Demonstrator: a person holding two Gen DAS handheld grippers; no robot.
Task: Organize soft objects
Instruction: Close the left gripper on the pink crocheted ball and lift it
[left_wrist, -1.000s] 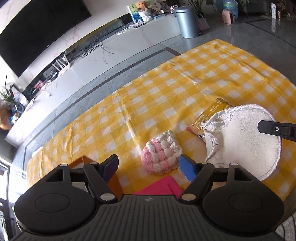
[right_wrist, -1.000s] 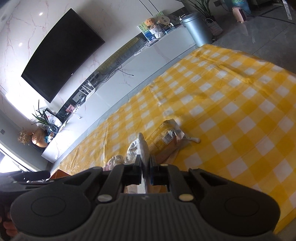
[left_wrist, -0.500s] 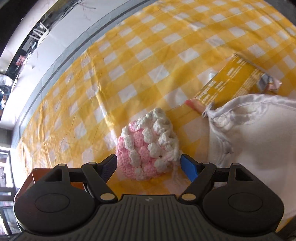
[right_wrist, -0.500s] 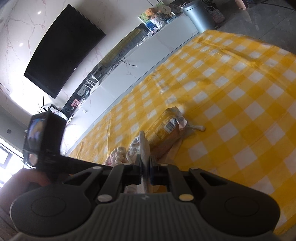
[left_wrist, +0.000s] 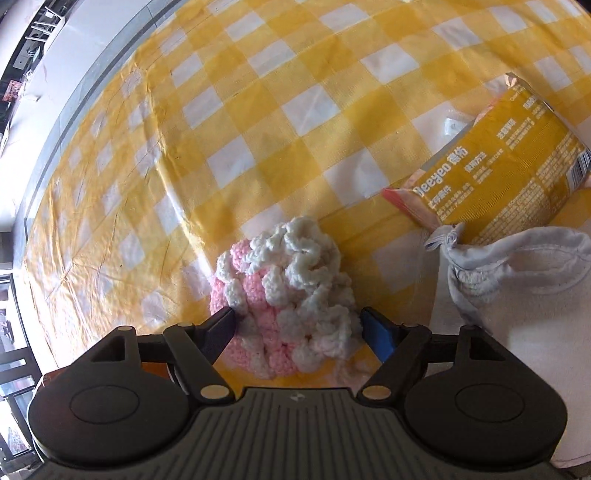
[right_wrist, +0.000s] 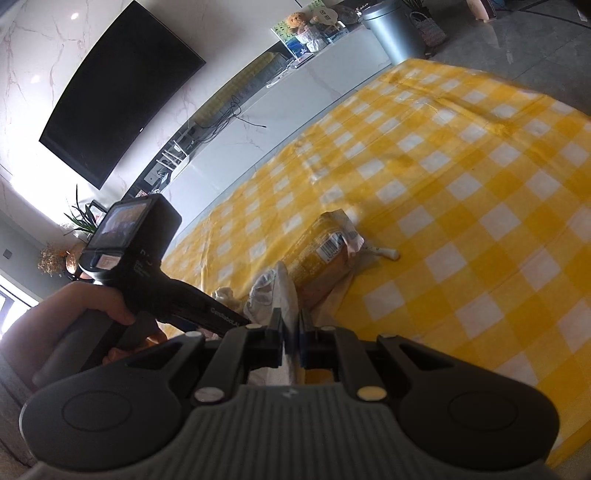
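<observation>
Your left gripper (left_wrist: 297, 328) is spread wide, its fingers either side of the pink-and-white crocheted ball (left_wrist: 286, 302) on the yellow checked desk (left_wrist: 258, 122), perhaps brushing the yarn but not squeezing it. At two o'clock from the ball lies the yellow packet (left_wrist: 506, 177), its near end under the white cloth pouch (left_wrist: 517, 295) at three o'clock. Your right gripper (right_wrist: 291, 334) is clenched on that pouch's edge.
</observation>
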